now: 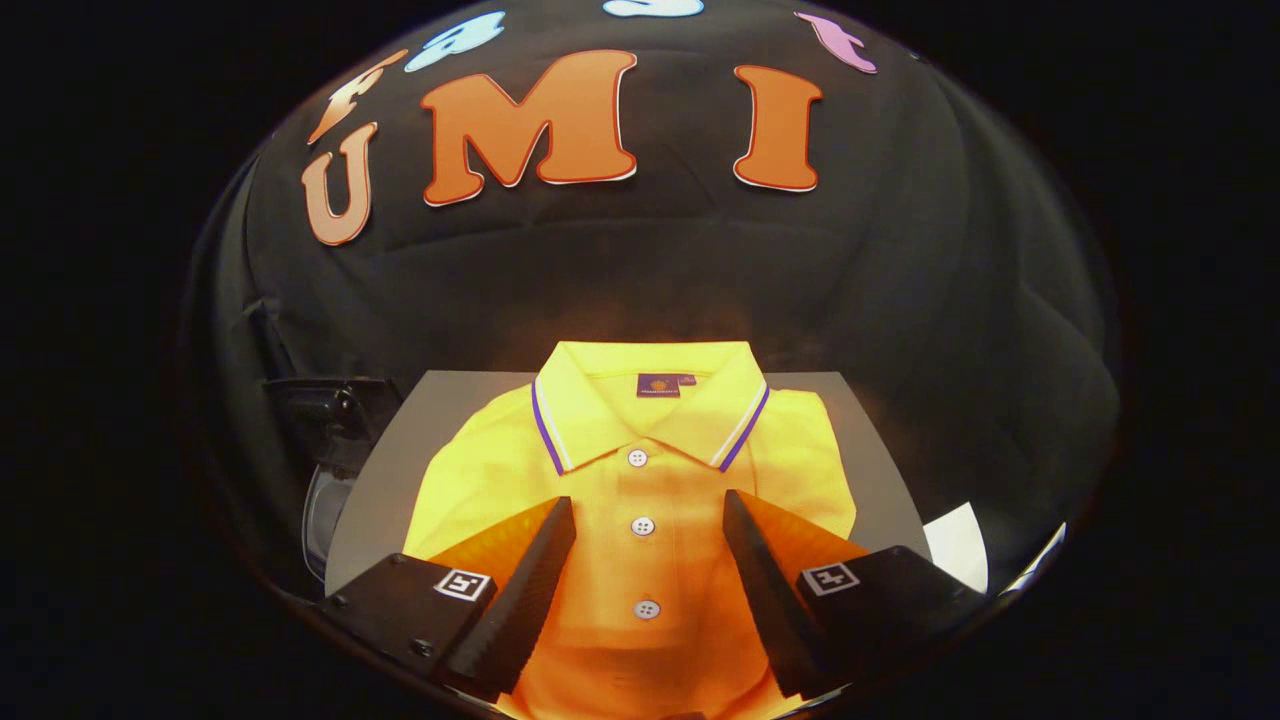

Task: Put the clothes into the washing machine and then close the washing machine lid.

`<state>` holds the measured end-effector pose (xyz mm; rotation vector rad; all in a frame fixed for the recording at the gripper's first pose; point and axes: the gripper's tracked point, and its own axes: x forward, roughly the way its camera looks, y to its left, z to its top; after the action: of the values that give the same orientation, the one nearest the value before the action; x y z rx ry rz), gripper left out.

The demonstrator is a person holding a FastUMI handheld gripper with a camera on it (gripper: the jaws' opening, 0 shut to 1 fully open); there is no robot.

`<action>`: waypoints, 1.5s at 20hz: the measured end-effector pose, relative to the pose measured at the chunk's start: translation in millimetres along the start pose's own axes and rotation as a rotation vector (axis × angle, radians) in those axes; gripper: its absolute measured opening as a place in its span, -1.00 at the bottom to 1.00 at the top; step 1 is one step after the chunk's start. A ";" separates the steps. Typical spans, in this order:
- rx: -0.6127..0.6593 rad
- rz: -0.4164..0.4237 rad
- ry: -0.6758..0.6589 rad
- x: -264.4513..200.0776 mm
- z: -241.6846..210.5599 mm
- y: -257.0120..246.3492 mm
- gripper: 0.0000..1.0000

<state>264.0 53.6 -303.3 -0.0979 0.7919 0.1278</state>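
Observation:
A folded yellow polo shirt (640,470) lies flat on a grey surface (400,450), its collar with purple and white trim pointing away from me. My gripper (650,505) hovers over the shirt's button placket. Its two black fingers (540,560) stand wide apart, and the white buttons (642,526) show in the gap between them. Nothing is held. To the left of the grey surface, a dark rounded object with a clear curved part (325,470) sits low; I cannot tell whether it is the washing machine.
A white patch (958,545) lies at the right, beside the grey surface's near corner. The black cloth wall rises right behind the shirt.

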 end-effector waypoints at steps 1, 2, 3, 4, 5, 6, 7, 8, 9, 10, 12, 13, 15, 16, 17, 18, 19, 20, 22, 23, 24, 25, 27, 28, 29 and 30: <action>0.006 0.004 -0.013 0.1 0.6 0.8 0.94; 0.017 0.007 -0.018 -0.9 -0.9 0.6 0.94; 0.028 0.012 -0.027 -1.6 -1.5 -0.4 0.93; 0.031 0.017 -0.033 0.2 -2.2 -0.9 0.94; 0.024 0.023 -0.026 0.1 -3.0 -0.9 0.94; 0.018 0.027 -0.020 -1.5 -4.3 -0.9 0.94; 0.015 0.027 -0.016 -1.4 -4.0 -0.7 0.94; -0.004 0.031 -0.012 -2.4 -3.9 -0.5 0.94; -0.011 0.035 -0.007 -1.1 -4.3 0.0 0.94; -0.014 0.044 0.000 -2.5 -4.7 0.8 0.90; -0.020 0.060 0.030 -1.9 -5.3 1.7 0.83; -0.037 0.075 0.044 -2.5 -5.8 2.3 0.66; -0.076 0.106 0.064 -4.6 -6.0 5.4 0.31; -0.085 0.119 0.075 -7.4 -7.4 6.3 0.14; -0.092 0.130 0.080 -7.9 -8.1 6.6 -0.03; -0.091 0.134 0.093 -9.1 -9.5 6.9 -0.12; -0.083 0.132 0.112 -9.9 -11.6 5.6 -0.31; -0.055 0.128 0.136 -10.5 -10.5 5.6 -0.31; -0.065 0.127 0.154 -9.0 -8.1 5.5 -0.49; -0.080 0.125 0.158 -10.9 -9.9 6.6 -0.49; -0.084 0.126 0.160 -10.0 -9.1 8.8 -0.49; -0.078 0.118 0.154 -11.6 -8.7 7.6 -0.55; -0.082 0.101 0.092 -12.7 -6.3 8.7 -0.77; -0.095 0.100 0.048 -14.9 -4.6 7.9 -0.78; -0.083 0.097 0.007 -15.8 -6.1 9.2 -0.83; -0.055 0.105 -0.035 -18.4 -5.0 10.5 -0.83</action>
<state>246.1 61.9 -294.0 -0.1054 0.7586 0.2500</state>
